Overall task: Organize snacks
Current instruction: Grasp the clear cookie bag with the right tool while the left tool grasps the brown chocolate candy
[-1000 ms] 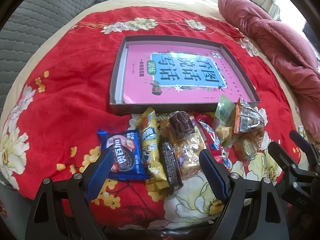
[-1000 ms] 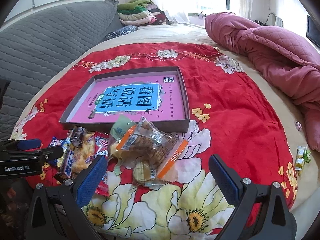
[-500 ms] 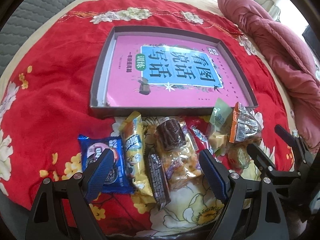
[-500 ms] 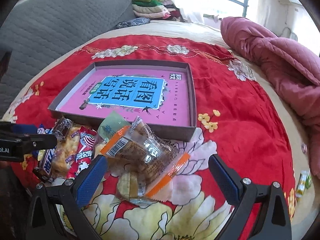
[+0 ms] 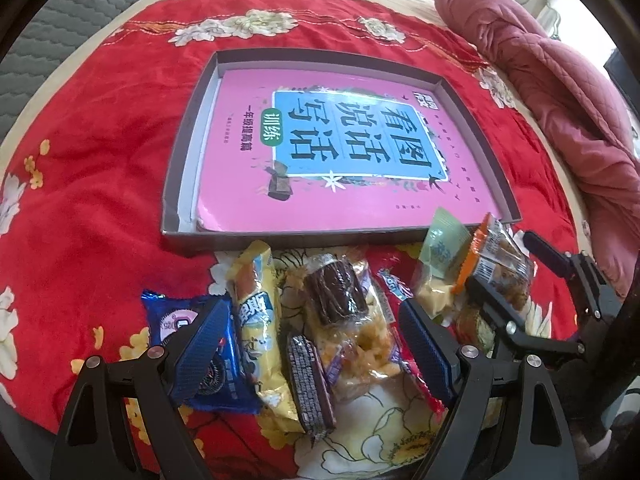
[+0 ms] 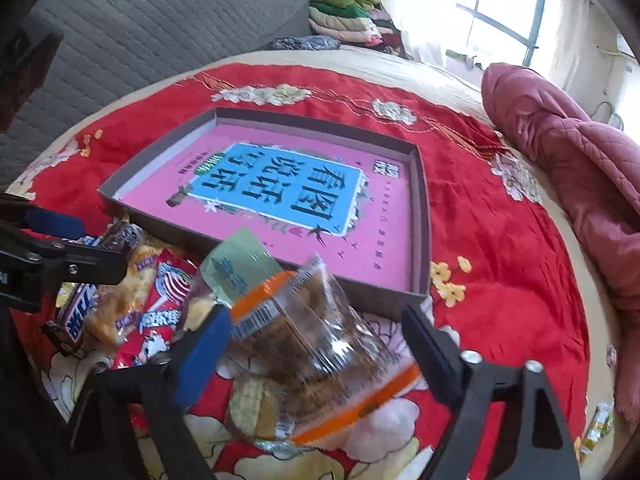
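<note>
A bed (image 6: pixel 460 80) carries a red floral cloth (image 5: pixel 100 140), with a crumpled pink quilt (image 6: pixel 580 168) at its right side. On the cloth lies a shallow box (image 5: pixel 176 184) holding a pink book (image 5: pixel 340 152). Only the right wrist view shows folded clothes (image 6: pixel 344 16) by a window (image 6: pixel 504 20) — and a small packet (image 6: pixel 600 424) near the bed edge. The left tool (image 5: pixel 316 348) hovers wide over the snack pile: blue cookie pack (image 5: pixel 240 372), yellow pack (image 5: pixel 260 320), dark bar (image 5: pixel 310 384). The right tool (image 6: pixel 316 344), jaws wide, flanks the orange-edged clear packet (image 6: pixel 312 332) — contact unclear.
</note>
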A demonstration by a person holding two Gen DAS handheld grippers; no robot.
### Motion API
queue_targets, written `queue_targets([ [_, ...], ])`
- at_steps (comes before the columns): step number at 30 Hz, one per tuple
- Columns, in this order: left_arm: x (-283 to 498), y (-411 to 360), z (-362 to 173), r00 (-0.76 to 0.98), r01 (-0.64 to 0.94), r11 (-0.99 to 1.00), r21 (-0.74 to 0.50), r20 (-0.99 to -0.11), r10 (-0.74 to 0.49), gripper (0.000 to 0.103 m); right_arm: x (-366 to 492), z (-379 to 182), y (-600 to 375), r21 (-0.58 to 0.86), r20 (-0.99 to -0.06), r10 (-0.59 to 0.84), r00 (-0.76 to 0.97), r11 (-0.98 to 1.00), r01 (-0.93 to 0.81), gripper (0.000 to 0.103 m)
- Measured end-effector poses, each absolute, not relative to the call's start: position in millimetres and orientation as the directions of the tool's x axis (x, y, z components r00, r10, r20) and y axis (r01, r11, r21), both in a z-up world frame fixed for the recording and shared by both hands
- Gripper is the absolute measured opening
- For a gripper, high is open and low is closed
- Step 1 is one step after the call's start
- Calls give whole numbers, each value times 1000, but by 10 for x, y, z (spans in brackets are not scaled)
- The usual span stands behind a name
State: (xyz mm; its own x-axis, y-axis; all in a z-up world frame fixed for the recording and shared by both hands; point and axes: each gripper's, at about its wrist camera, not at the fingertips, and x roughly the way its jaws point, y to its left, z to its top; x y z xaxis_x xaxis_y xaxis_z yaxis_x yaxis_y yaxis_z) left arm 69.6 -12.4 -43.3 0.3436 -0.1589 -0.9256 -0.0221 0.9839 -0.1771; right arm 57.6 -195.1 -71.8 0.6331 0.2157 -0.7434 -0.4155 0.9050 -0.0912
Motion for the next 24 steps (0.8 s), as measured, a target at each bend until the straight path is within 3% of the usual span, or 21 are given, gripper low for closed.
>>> queue_targets([
  [6, 720, -116, -436, 344, -24, 983, -183, -924, -164, 87, 600, -716, -1972, -43, -735, 269, 622, 898, -439, 44],
  [8, 730, -125, -433, 344, -18, 982, -187, -923, -169, 78, 607, -695, -2022, -11, -728, 289, 622, 902, -432, 36],
  [12, 745, -157, -449, 334, -7, 982, -187, -926, -174, 69, 650, -704, -2131, 74, -727, 333, 600, 907, -414, 36],
  [16, 746, -191, -436, 339, 4, 984, -179, -925, -170, 67, 668, -730, -2186, 104, -737, 350, 578, 904, -414, 37],
  [21, 779, -211, -460, 325, 9, 981, -193, -927, -186, 51, 707, -817, -2228, 114, -756, 344, 558, 908, -404, 48],
  [24, 782, -233, -469, 321, 16, 983, -184, -930, -179, 51, 736, -844, -2266, 142, -762, 362, 537, 902, -407, 54],
])
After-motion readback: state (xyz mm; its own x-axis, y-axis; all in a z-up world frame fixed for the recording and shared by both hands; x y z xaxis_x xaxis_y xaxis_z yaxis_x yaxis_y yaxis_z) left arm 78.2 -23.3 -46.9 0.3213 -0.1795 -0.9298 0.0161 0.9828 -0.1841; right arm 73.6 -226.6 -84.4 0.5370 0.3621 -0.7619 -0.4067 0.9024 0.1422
